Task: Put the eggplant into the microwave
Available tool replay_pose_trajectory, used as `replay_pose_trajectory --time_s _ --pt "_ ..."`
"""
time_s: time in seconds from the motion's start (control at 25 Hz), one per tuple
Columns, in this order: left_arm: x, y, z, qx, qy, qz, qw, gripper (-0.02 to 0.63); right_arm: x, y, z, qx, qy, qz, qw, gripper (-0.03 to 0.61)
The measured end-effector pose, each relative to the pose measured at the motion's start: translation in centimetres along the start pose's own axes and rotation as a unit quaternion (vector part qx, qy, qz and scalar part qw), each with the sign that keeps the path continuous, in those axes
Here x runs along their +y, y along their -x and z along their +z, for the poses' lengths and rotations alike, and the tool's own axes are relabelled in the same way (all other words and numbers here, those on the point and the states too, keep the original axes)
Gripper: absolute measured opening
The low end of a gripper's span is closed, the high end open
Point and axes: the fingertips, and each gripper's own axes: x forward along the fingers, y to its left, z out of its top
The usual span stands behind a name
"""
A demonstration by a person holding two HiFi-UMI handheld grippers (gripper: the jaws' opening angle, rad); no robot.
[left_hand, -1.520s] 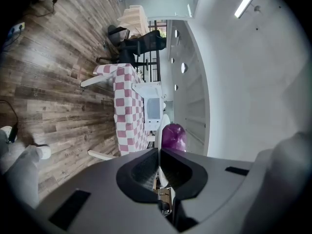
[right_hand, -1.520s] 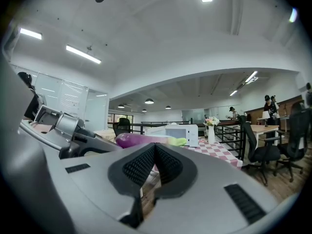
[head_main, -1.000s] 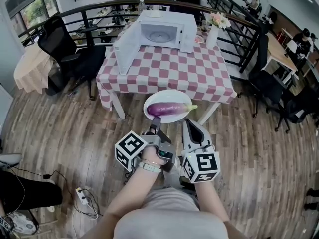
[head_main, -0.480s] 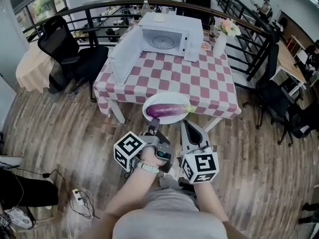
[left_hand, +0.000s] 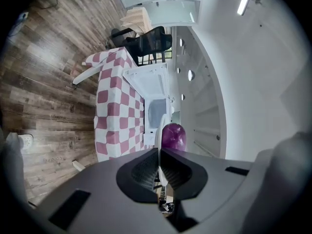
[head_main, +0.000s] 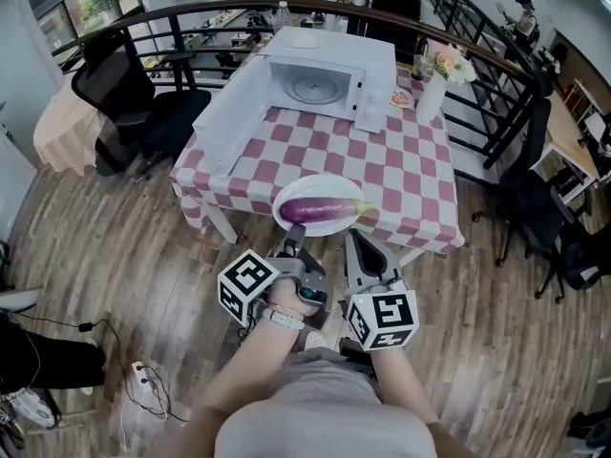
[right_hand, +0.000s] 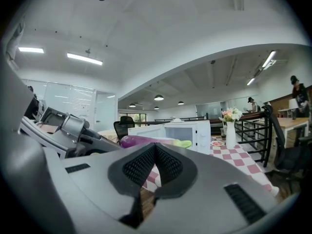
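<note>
On a white plate [head_main: 323, 183] lies the purple eggplant [head_main: 320, 209], its green stem toward 3 o'clock, the plate held over the near edge of the checked table [head_main: 382, 175]. At 7 o'clock the left gripper [head_main: 297, 235] is clamped on the plate's rim. At 5 o'clock the right gripper [head_main: 353, 239] has its jaws pressed together on nothing, with its tip just under the rim; contact is unclear. Toward 12 o'clock, across the cloth, the white microwave [head_main: 329, 65] faces the plate, its door [head_main: 234, 113] swung wide toward 10 o'clock. A vase of flowers [head_main: 431, 93] stands at 1 o'clock, a black office chair [head_main: 124, 103] at 10 o'clock, and a dark railing [head_main: 496, 113] runs behind.
</note>
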Motion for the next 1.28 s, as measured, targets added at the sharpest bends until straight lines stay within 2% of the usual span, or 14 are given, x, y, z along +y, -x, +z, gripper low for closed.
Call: replay_pose_trajectory --time_s 0.32,0.64,1.12,1.28 --pt "0.4 -4.6 -1.0 -0.01 0.019 0.012 0.9997 0.014 -4.1 -2.5 -1.3 0.015 -0.02 0.012 1.0 0.025" --pt "1.1 -7.7 -0.6 -0.018 0.033 0.022 0.9991 0.014 -5.7 -4.3 -2.3 0.022 -0.018 0.026 0.999 0.025" --pt "0.0 -14.1 2.1 -0.008 0.032 0.011 0.9994 0.014 -8.9 -10.6 -2.0 0.03 -0.026 0.013 0.999 0.025" --pt "-0.1 -16.7 3.7 -0.004 0.019 0.013 0.9997 0.014 -9.9 -13.3 -2.1 0.032 -0.027 0.006 0.999 0.025"
